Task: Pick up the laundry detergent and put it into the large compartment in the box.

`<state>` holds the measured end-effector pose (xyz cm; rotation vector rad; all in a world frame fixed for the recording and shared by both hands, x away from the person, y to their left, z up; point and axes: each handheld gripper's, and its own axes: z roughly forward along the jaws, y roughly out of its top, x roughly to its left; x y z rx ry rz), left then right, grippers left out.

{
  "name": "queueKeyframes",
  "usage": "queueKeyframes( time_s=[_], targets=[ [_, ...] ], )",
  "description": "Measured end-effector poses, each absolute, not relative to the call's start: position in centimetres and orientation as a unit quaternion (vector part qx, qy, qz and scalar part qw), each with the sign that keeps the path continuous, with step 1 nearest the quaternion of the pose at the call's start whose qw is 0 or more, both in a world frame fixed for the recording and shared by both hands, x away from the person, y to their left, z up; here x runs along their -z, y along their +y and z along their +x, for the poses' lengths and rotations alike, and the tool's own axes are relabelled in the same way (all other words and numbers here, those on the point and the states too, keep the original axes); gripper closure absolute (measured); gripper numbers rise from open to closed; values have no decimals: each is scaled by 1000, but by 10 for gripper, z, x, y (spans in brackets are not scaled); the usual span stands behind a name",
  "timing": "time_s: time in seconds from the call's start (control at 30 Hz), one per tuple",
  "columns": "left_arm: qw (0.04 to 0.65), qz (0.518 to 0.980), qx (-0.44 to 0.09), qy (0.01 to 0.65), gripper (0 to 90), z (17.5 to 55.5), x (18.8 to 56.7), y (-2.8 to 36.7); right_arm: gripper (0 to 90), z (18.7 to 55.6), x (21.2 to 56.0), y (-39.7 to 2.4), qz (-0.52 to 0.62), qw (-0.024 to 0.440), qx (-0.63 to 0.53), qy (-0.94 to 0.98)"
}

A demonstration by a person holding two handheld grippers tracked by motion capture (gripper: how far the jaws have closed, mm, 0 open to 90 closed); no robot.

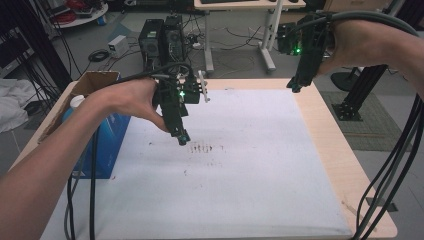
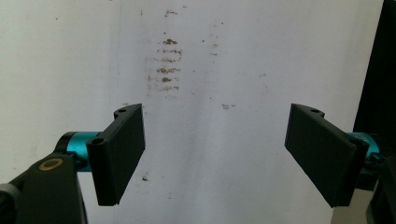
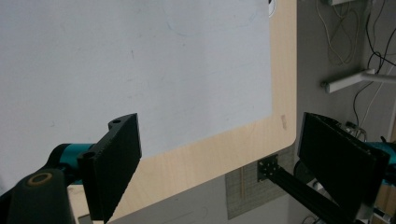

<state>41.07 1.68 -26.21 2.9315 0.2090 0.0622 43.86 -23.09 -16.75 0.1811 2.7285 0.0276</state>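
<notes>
My left gripper (image 1: 183, 139) points down over the middle of the white mat (image 1: 250, 170), just left of a patch of brown smudges (image 1: 205, 148). In the left gripper view its jaws (image 2: 215, 154) stand wide apart with nothing between them, and the smudges (image 2: 166, 65) lie ahead on the mat. My right gripper (image 1: 295, 86) hangs high over the table's far right corner. In the right gripper view its jaws (image 3: 238, 168) are open and empty above the mat's edge and the wooden table rim (image 3: 280, 70).
A blue box (image 1: 107, 145) with a white-capped bottle (image 1: 76, 101) and an open cardboard box (image 1: 90, 82) stand along the table's left side. Cables trail from both grippers at the front. Beyond the far edge are computer towers (image 1: 162, 40) and a desk's legs (image 1: 267, 35).
</notes>
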Motion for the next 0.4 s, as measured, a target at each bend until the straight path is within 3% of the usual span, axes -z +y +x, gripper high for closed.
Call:
queueKeyframes(
  time_s=[0.4],
  targets=[
    [100,992,-23,68,204,407,261,16,128,436,166,-231,64,203,-17,977]
  ],
)
